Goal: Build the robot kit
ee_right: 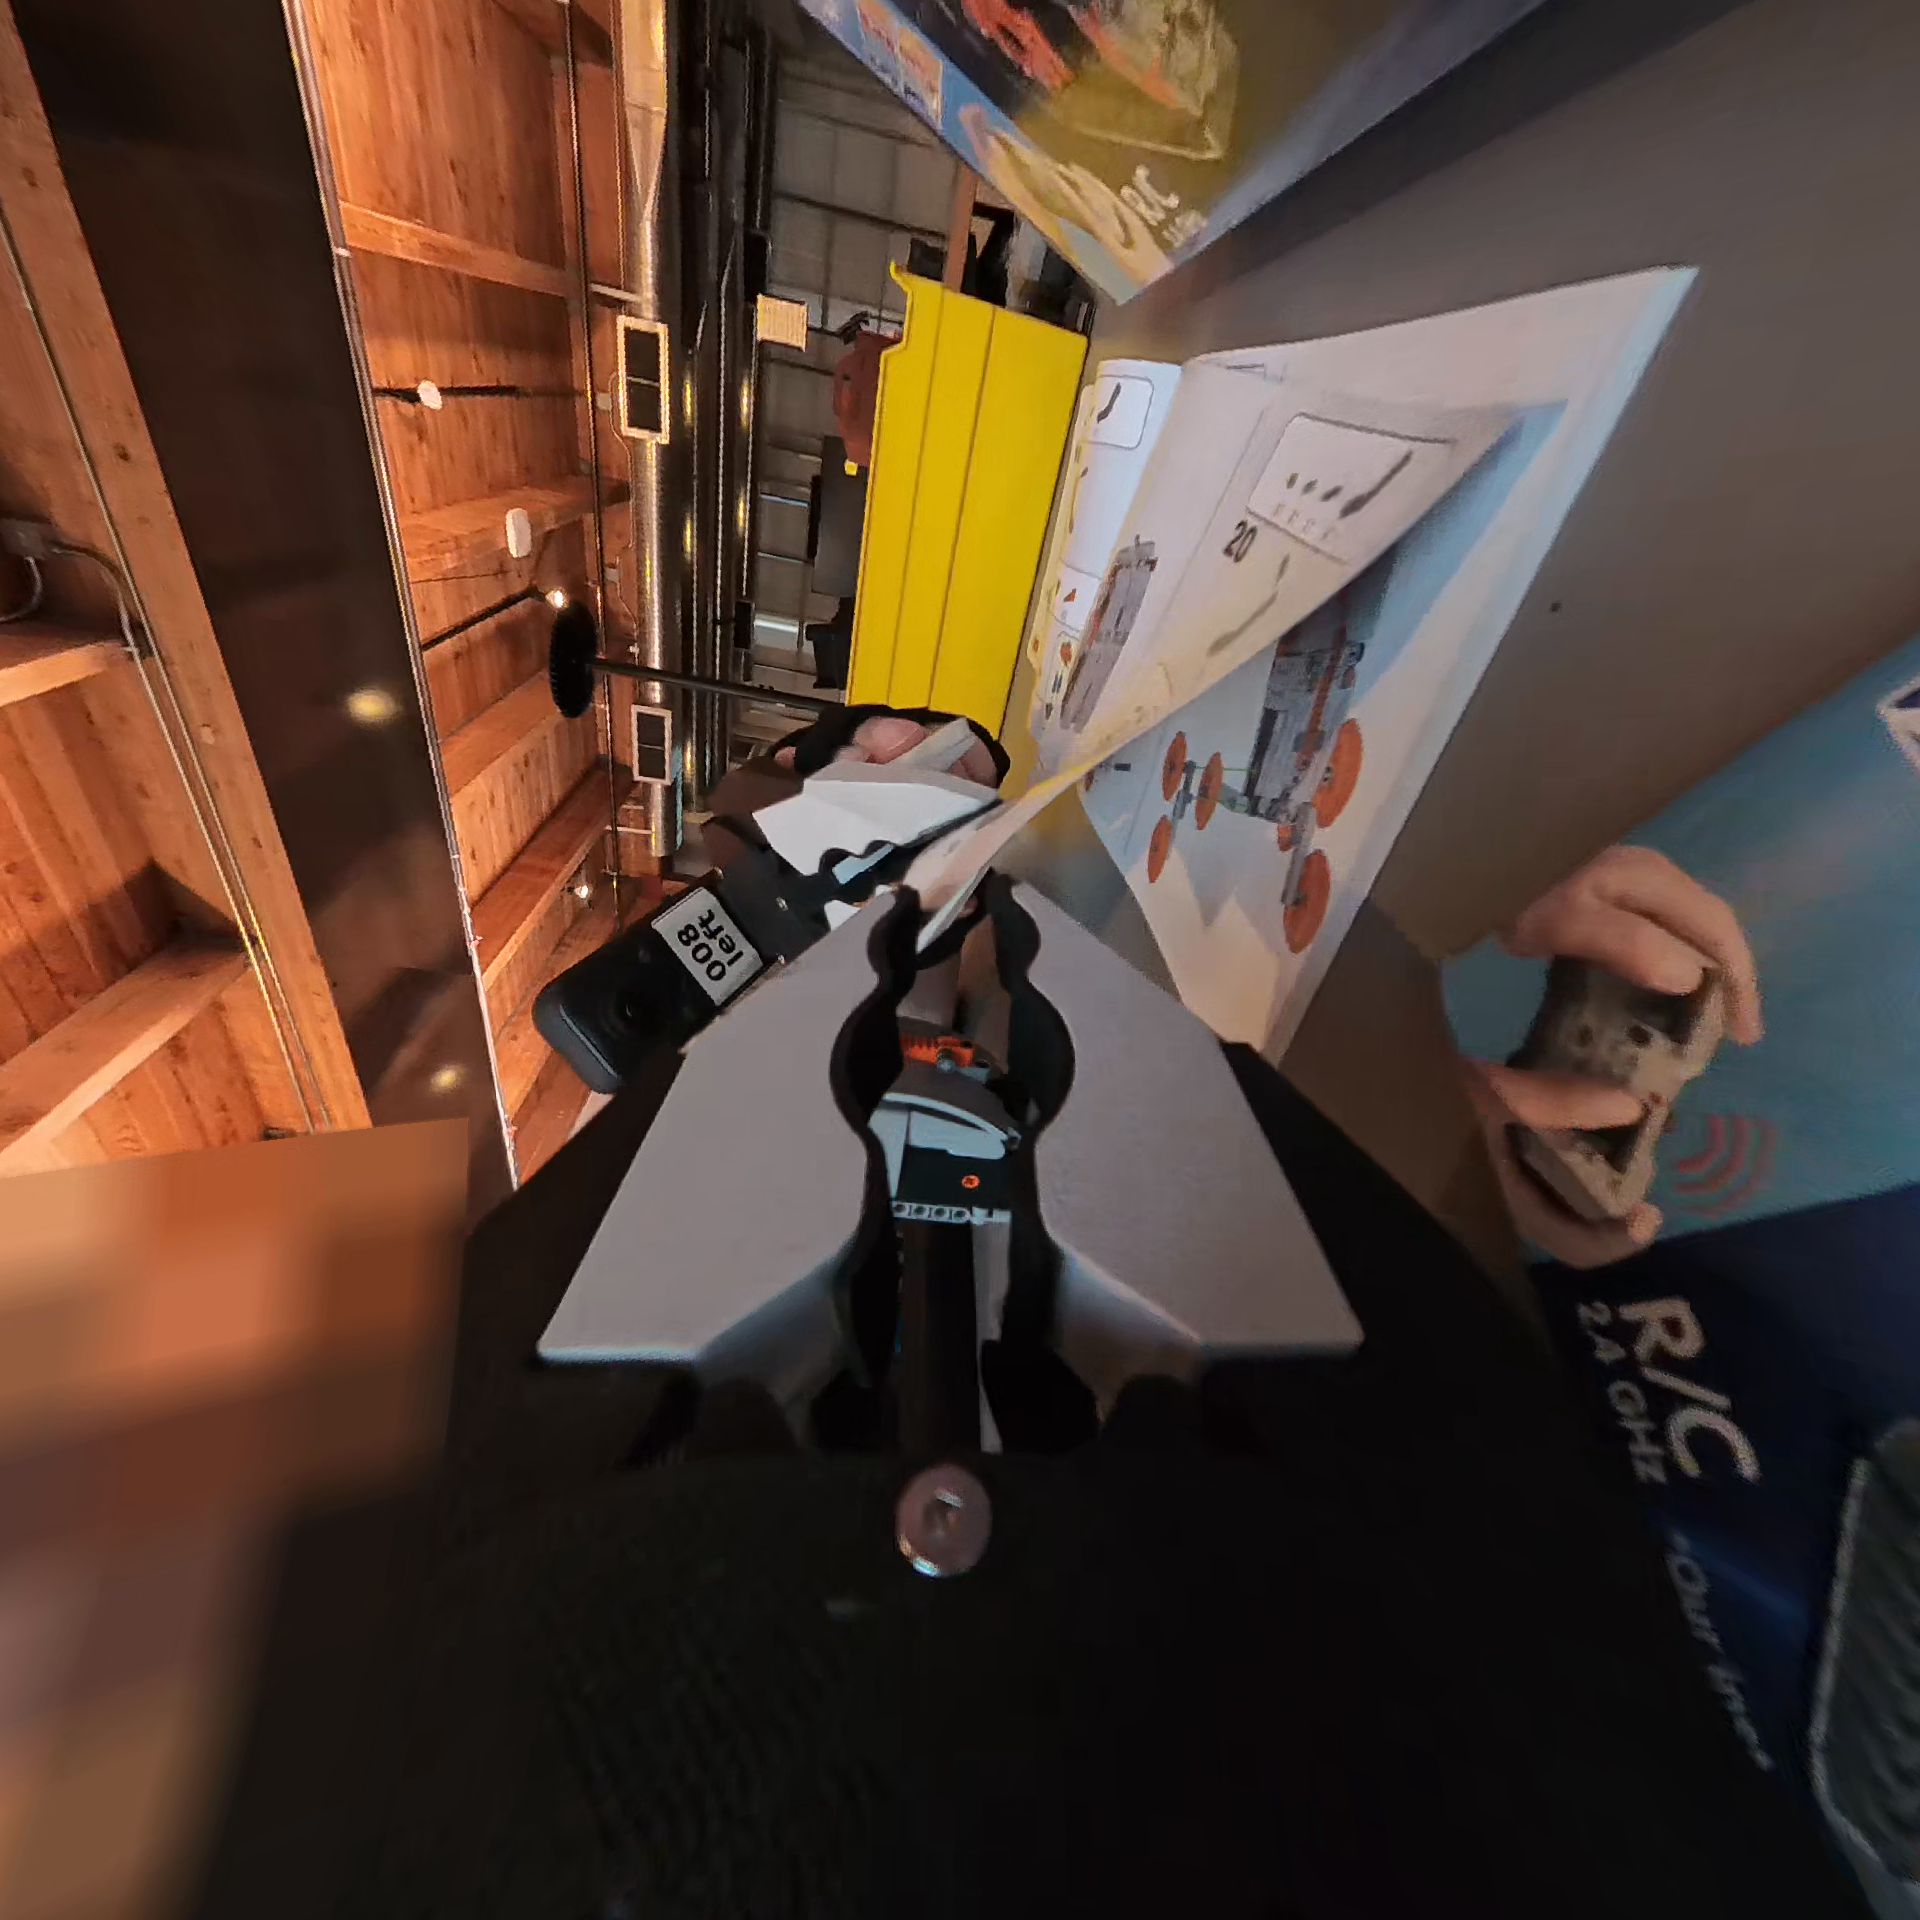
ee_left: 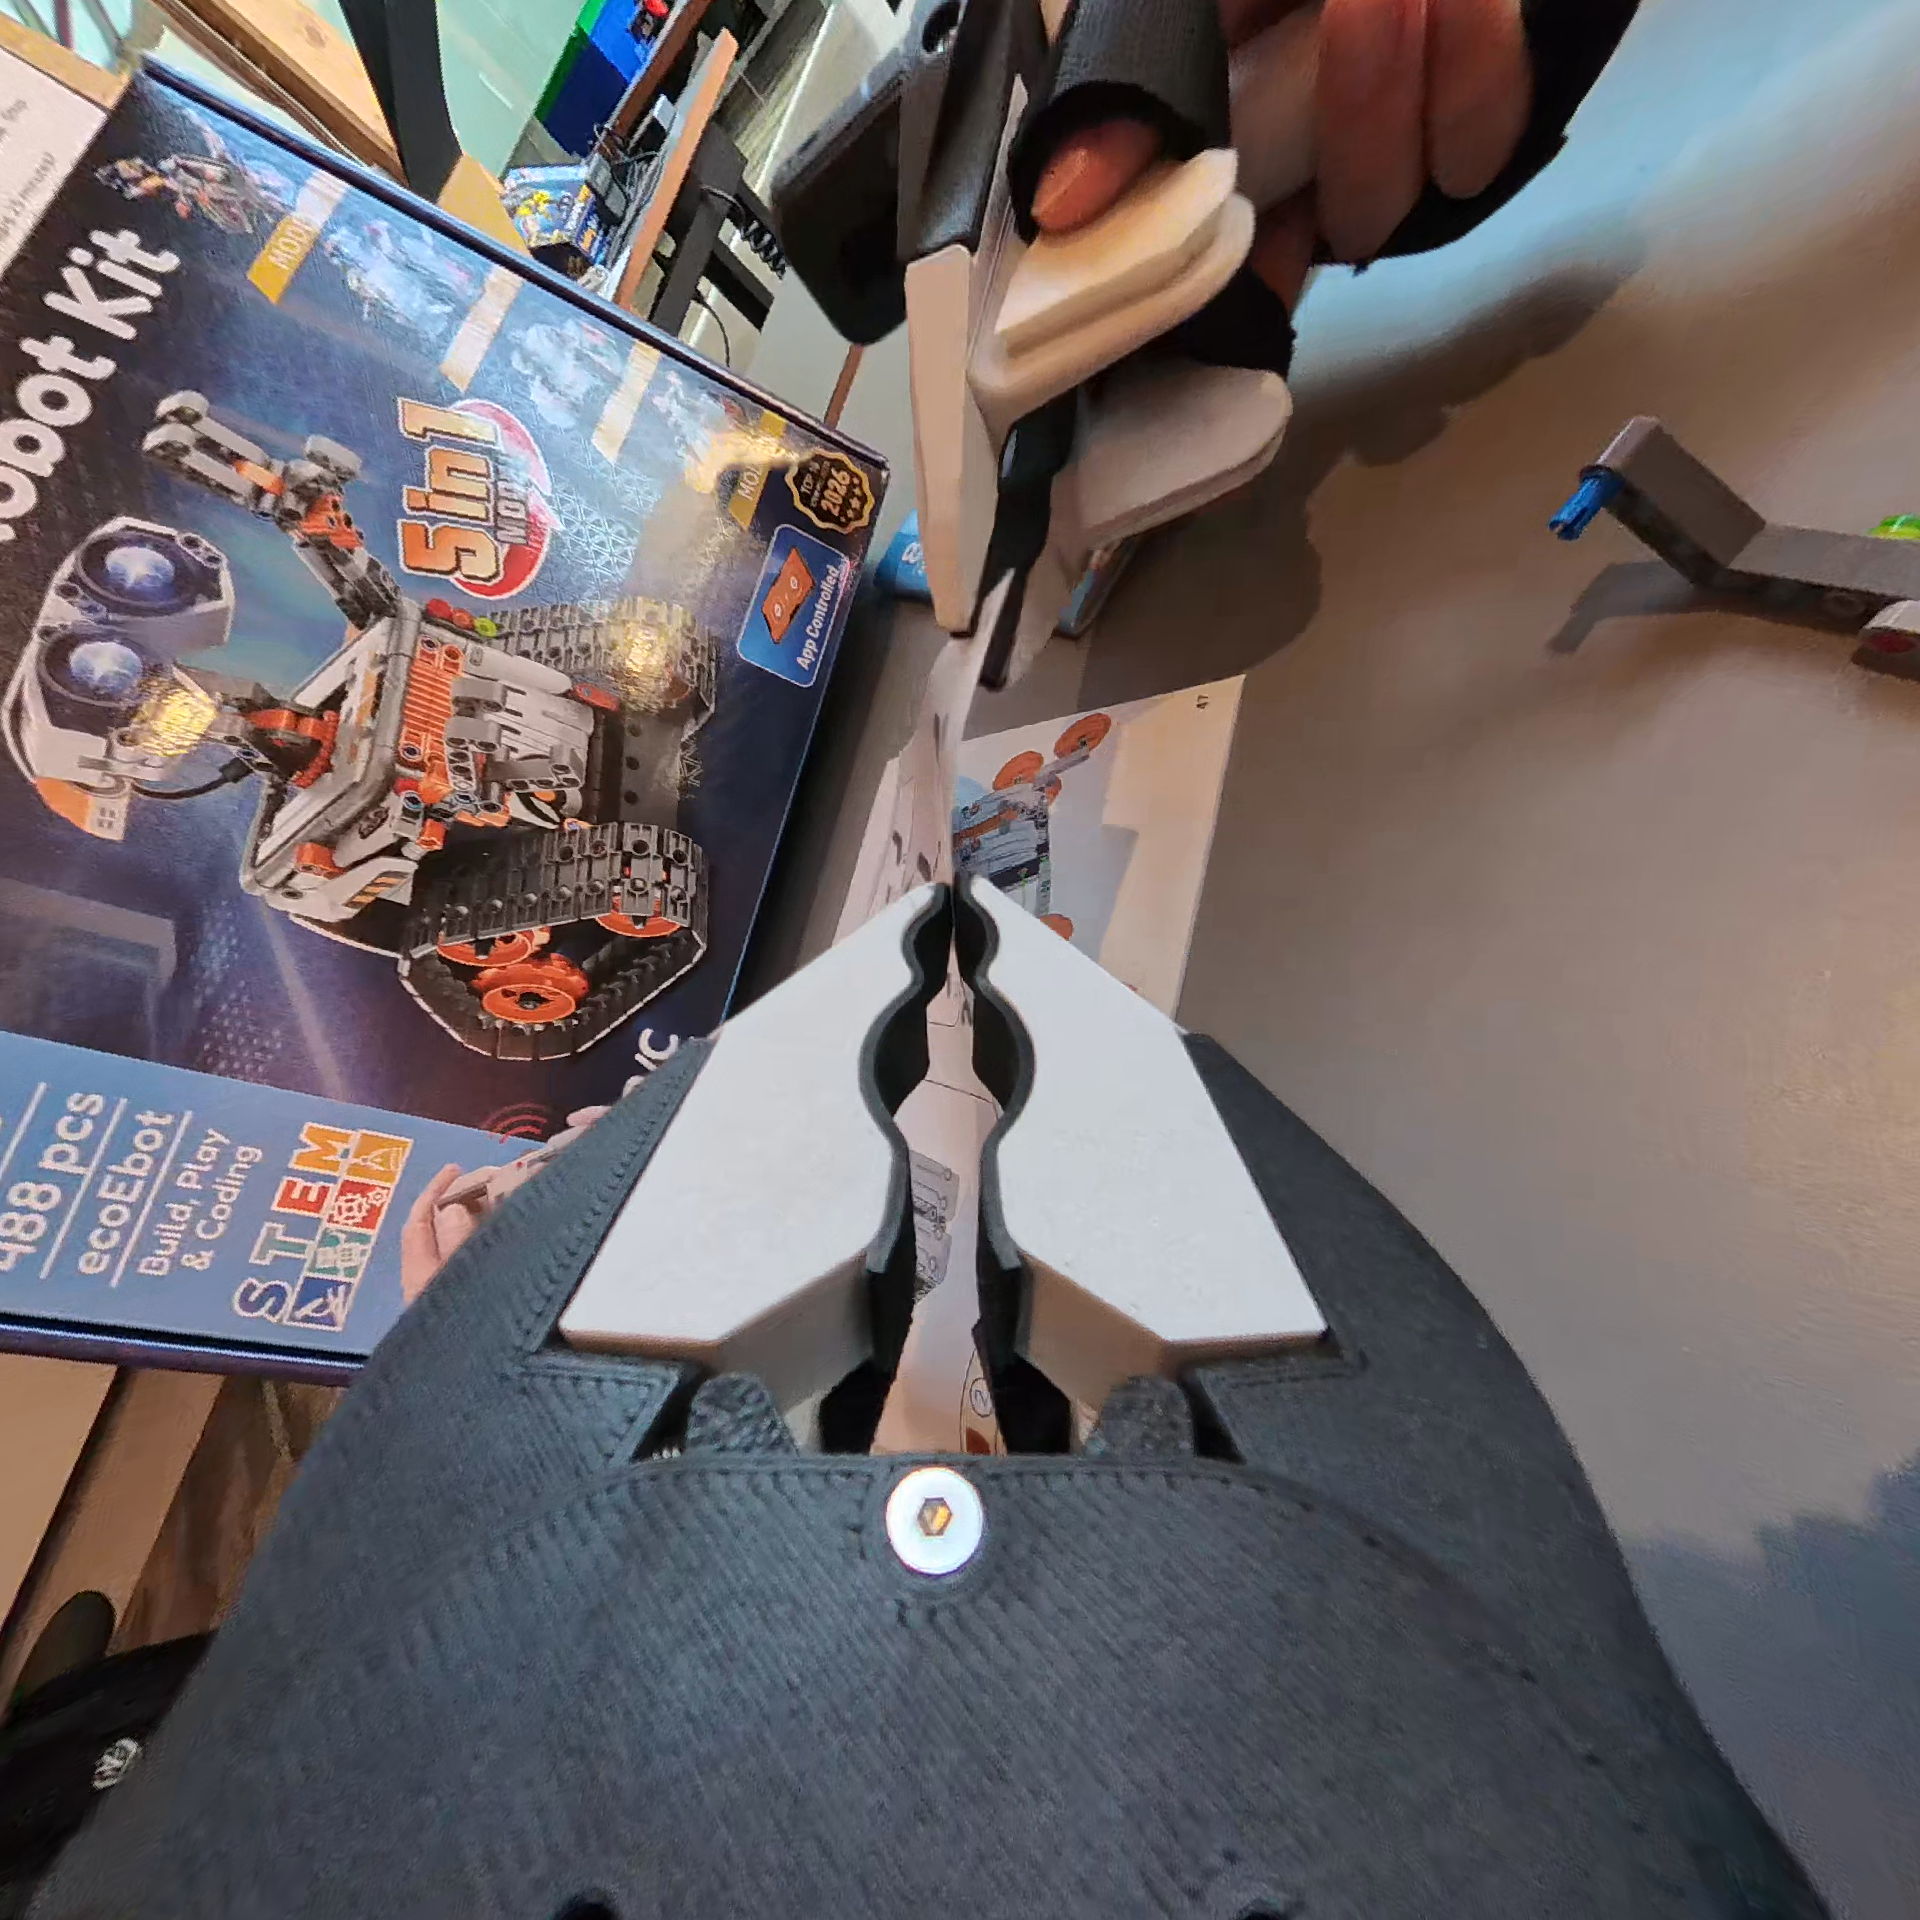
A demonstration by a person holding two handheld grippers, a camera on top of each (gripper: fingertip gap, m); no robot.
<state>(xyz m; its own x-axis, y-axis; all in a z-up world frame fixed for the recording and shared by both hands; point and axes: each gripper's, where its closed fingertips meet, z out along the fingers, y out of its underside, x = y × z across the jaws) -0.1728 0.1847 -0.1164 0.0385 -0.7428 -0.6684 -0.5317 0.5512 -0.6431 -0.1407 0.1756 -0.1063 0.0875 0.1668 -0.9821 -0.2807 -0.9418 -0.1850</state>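
Left wrist view: two grippers — left gripper (ee_left: 954, 896) and right gripper (ee_left: 982, 634) — jaws clamped on one booklet page (ee_left: 951, 748).

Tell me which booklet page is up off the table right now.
The raised page, pinched by both the left gripper and the right gripper, stands off the table. The flat page, showing an orange-wheeled vehicle, lies on it.

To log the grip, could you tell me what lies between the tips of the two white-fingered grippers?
A thin white paper page of the open instruction booklet spans from left gripper to right gripper, edge-on in the left wrist view; both pinch it.
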